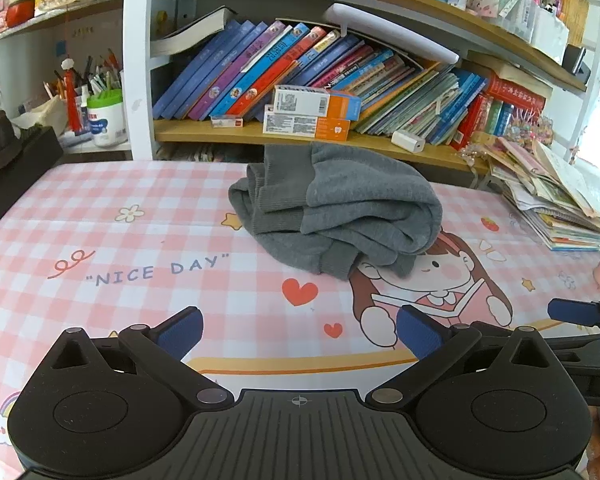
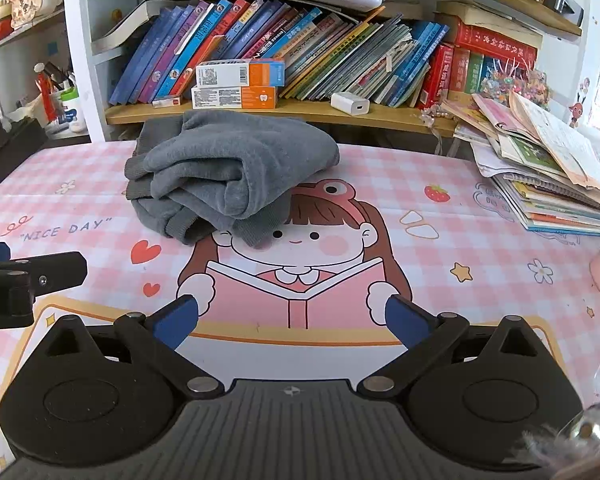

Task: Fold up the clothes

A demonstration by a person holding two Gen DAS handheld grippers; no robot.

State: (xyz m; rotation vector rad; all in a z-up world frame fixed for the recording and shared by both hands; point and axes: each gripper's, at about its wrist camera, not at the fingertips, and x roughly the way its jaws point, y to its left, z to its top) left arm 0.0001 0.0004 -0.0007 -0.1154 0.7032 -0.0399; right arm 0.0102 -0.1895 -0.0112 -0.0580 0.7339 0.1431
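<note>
Grey sweater (image 1: 336, 208) bunched beyond both open tongs (image 1: 300, 332), untouched.

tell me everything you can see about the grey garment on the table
The grey garment is a soft knit that looks fleecy, with ribbed bands showing at its near and left edges, likely cuffs or a hem. It lies bunched in a loose, rumpled heap, not yet folded flat, toward the back of the pink checked table mat, just in front of the bookshelf. Its near edge covers the top of the printed cartoon girl's head. Only the mat touches it; both grippers are short of it.
</note>
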